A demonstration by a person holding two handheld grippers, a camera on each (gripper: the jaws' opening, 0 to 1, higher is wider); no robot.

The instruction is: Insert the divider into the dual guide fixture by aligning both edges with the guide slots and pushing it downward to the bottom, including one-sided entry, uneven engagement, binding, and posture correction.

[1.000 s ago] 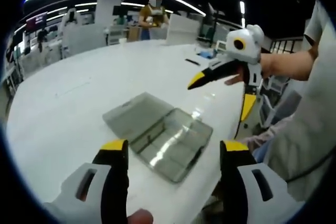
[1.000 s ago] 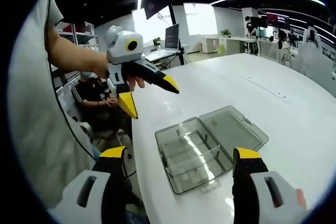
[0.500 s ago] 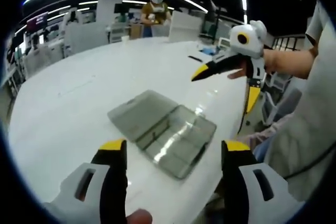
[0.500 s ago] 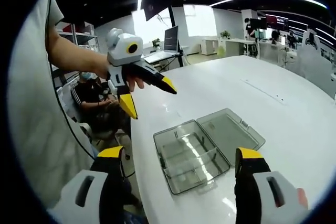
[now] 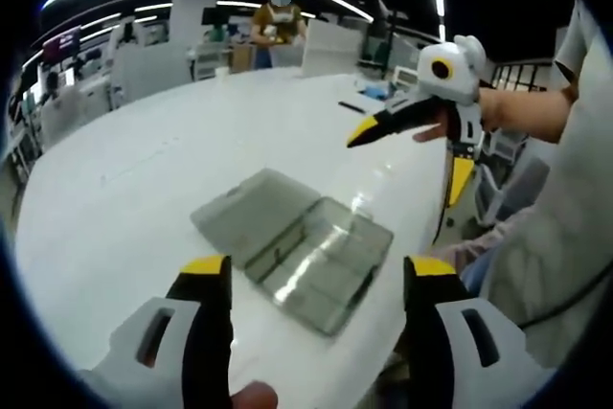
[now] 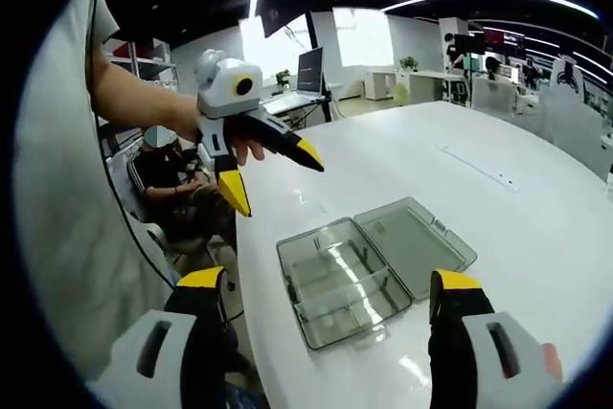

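A clear, smoke-tinted plastic box (image 5: 292,246) lies open on the white table (image 5: 134,189), its lid flat beside the tray. In the right gripper view the tray (image 6: 340,284) shows thin clear partitions along its walls, and the lid (image 6: 417,241) lies to its right. I cannot single out a loose divider. My left gripper (image 5: 318,270) hovers open above the box with nothing between its jaws; it also hangs in the air in the right gripper view (image 6: 273,177). My right gripper (image 6: 328,283) is open and bare too, held high beside the table edge (image 5: 414,155).
The box lies close to the table's near edge (image 6: 251,265). A seated person (image 6: 177,184) is beyond that edge, with a laptop (image 6: 311,69) further back. Small items (image 5: 369,98) lie on the far table, where a person (image 5: 278,21) stands.
Both views have shifted slightly with the hands. The box lies where it was, and both grippers stay open in the air.
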